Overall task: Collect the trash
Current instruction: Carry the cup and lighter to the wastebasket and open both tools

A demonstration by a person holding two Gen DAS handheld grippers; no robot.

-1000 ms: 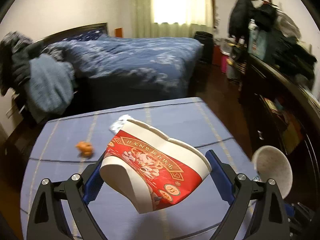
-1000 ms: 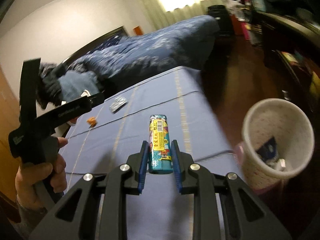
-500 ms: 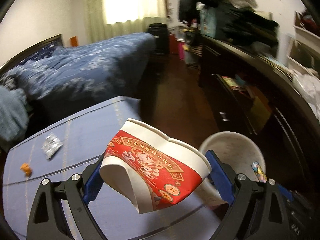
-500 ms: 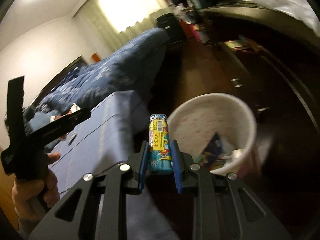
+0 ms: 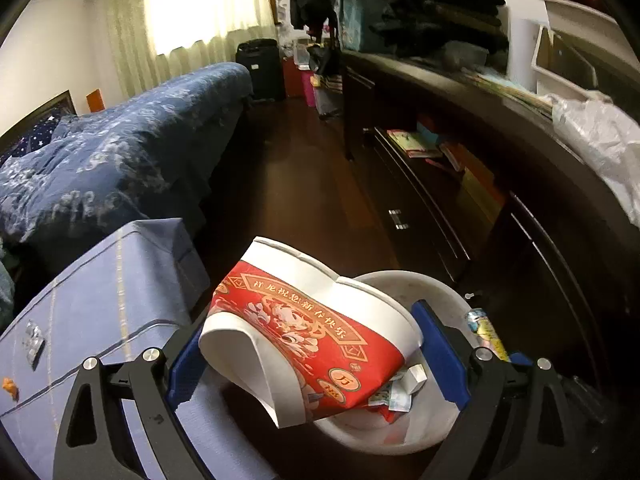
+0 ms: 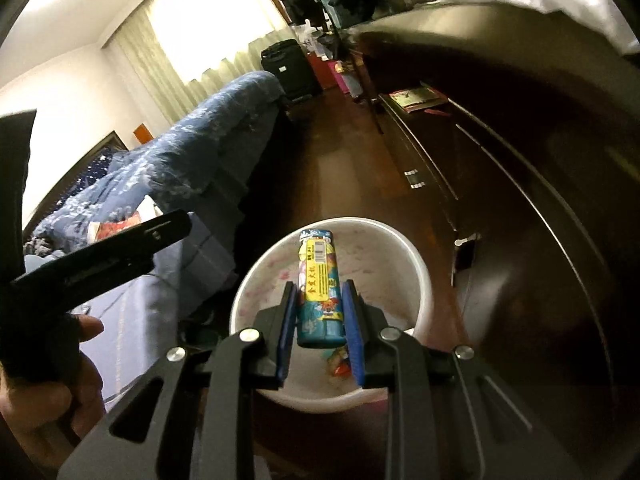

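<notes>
Two grippers hover over the bin (image 6: 416,264): left gripper (image 5: 312,344) clamps a paper cup (image 5: 304,332), right gripper (image 6: 320,316) a lighter (image 6: 320,288); next, jaws should release.

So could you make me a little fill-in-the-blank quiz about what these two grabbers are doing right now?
1. The left gripper is squeezing a crushed red and white paper ____.
2. The right gripper holds a blue lighter over the white ____.
3. A small orange scrap and a foil wrapper lie on the blue ____.

Missing words: cup; wastebasket; tablecloth
</notes>
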